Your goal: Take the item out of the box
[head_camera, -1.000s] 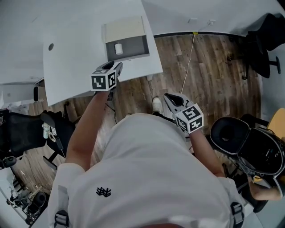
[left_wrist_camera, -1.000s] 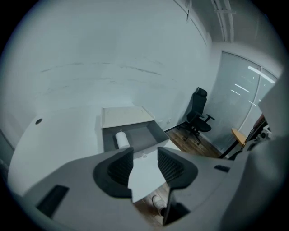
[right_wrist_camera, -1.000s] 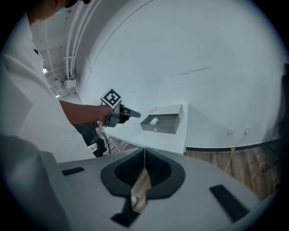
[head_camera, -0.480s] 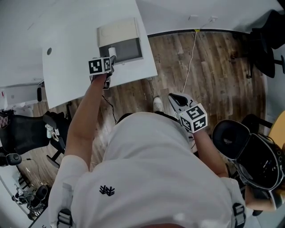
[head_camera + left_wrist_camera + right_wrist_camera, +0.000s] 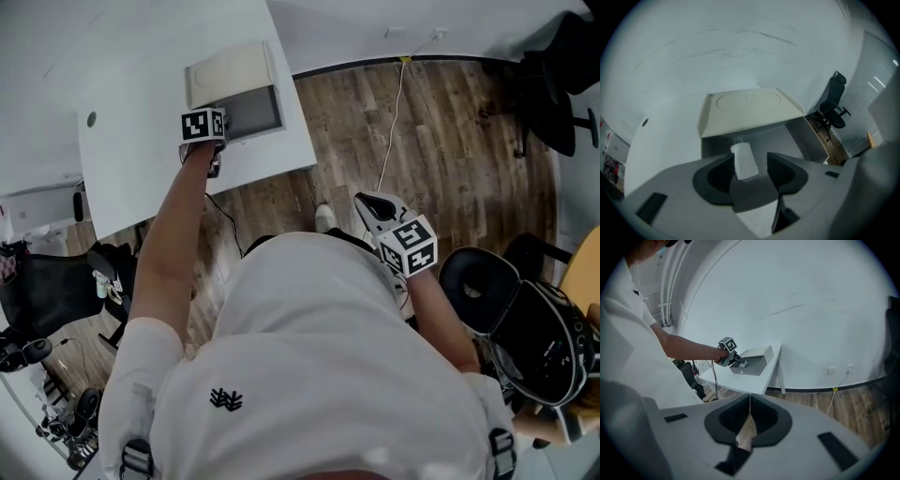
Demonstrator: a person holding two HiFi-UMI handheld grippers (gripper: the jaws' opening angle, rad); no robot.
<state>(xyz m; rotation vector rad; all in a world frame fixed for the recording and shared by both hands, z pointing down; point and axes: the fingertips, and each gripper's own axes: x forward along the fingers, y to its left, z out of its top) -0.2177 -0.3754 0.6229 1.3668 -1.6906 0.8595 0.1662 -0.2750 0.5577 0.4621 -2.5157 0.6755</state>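
Observation:
An open box (image 5: 255,110) with a grey inside and a cream lid (image 5: 228,70) folded back sits near the edge of a white table (image 5: 141,141). My left gripper (image 5: 217,122) reaches into it, and its marker cube hides the item in the head view. In the left gripper view a small white spool of thread (image 5: 744,160) stands between the jaws of the left gripper (image 5: 751,168). The jaws are opening, with a gap on the spool's right side. My right gripper (image 5: 749,416) is shut and empty, held beside my body over the floor (image 5: 412,141).
The table's near edge and corner (image 5: 314,159) lie just right of the box. A cable (image 5: 394,122) runs across the wooden floor. Office chairs stand at the right (image 5: 511,300) and left (image 5: 56,272). A white wall (image 5: 740,47) rises behind the table.
My left gripper has moved forward from the table's edge into the box and now straddles the white spool. My right gripper has stayed in place.

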